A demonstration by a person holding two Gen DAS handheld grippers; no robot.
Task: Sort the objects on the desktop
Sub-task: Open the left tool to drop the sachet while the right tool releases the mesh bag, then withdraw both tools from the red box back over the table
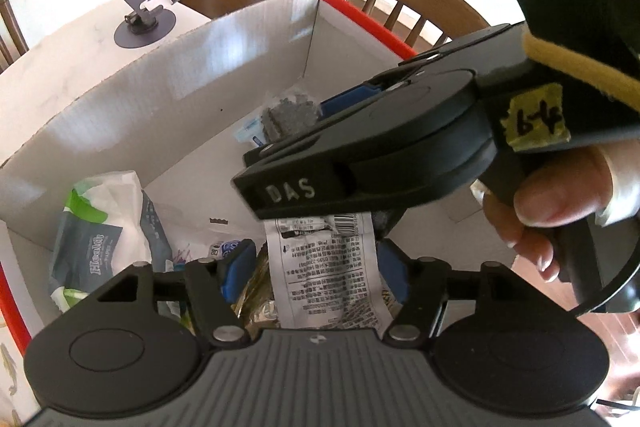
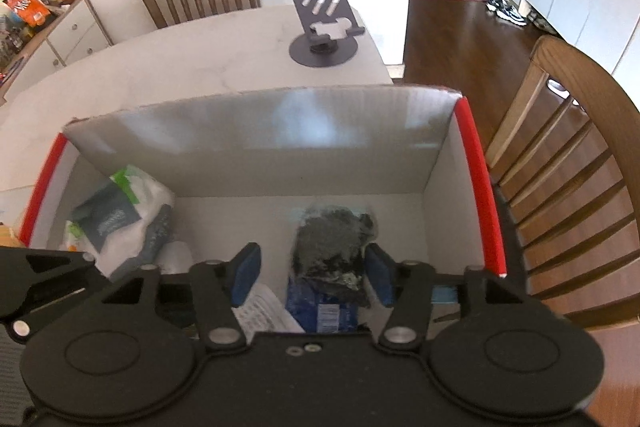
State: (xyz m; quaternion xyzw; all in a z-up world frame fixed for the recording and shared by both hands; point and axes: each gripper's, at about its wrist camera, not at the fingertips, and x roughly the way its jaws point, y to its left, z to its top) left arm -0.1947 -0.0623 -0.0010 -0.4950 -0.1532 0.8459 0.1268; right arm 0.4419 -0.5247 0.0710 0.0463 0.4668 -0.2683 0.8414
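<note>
Left wrist view: the left gripper [image 1: 316, 267], its blue pads apart, hangs over a white cardboard box with red edges [image 1: 160, 99], a white printed sachet [image 1: 328, 275] loose between them (apparently just dropped in). Right wrist view: the right gripper [image 2: 312, 273], likewise apart, hovers above a dark clear-wrapped packet [image 2: 332, 239] lying in the box beside a white-and-green tissue pack [image 2: 120, 215].

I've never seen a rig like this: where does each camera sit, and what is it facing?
Left wrist: on the left hand-held gripper, facing down into the box; the right hand-held gripper and a hand cross it.
Right wrist: on the right hand-held gripper, over the box.
Shared: box, tissue pack, phone stand.
</note>
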